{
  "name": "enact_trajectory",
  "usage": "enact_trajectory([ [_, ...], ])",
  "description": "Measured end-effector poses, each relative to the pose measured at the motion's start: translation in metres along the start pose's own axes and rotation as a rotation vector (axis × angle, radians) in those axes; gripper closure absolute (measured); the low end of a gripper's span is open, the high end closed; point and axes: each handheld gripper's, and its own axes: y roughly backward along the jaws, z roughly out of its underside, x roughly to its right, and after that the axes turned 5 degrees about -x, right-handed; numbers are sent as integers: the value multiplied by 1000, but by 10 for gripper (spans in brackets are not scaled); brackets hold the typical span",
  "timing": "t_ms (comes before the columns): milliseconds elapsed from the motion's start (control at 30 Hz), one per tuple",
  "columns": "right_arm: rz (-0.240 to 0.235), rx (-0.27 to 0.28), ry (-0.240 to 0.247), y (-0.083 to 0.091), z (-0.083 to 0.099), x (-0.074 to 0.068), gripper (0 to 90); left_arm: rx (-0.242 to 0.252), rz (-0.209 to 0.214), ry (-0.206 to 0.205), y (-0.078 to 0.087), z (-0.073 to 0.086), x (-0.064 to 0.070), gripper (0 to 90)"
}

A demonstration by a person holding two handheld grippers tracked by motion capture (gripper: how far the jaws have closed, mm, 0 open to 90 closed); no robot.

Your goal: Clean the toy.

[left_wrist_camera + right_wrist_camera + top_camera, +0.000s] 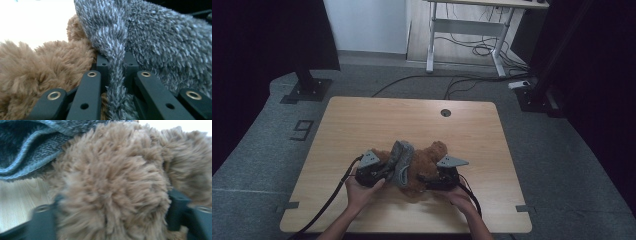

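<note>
Here, at the near middle of the wooden surface (362, 120): a brown plush toy (424, 165) lying with a grey fleecy garment (402, 160) draped over its left part, touching it; left gripper (113, 67) clenched on a gathered fold of the grey garment, jaws pressed against the pinched ridge from both sides; right gripper (112, 215) closed around a rounded limb or lobe of the brown plush toy, jaws sunk into the pile at either flank. Judged light, soft and fully compliant; no stiff edge, no fragile part apparent; long shaggy pile on the toy, shorter looped fleece with a stitched hem on the garment; neither likely slippery, though pile may compress and let a shallow hold creep. Best taken at a bunched fold of fabric or at a narrow limb, deep between the jaws; broad body too bulky to span. Likely to sag and stretch when pulled; slow, opposed pulling advised.
</note>
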Motion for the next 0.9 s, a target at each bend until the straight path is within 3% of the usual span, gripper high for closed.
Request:
enact_trajectory([
  [67, 25, 23, 25, 0, 4, -4, 421, 13, 3, -6, 2, -6, 4, 798],
  [200, 52, 43, 50, 0, 6, -8, 456, 21, 58, -37, -7, -27, 25, 798],
  [400, 59, 45, 71, 0, 6, -10, 460, -34, 103, -105, -45, -61, 59, 794],
  [467, 67, 41, 73, 1, 7, -10, 463, -69, 76, -128, -58, -63, 64, 792],
  [567, 82, 33, 58, 0, 9, -7, 470, -81, 60, -129, -59, -59, 59, 792],
  [733, 99, 33, 58, -1, 9, -9, 476, -72, -9, -119, -37, -48, 39, 792],
  [767, 99, 33, 57, -1, 9, -9, 477, -61, -30, -103, -31, -41, 30, 793],
  [900, 102, 35, 51, -1, 9, -9, 480, -23, -33, -17, -8, -17, -1, 793],
])
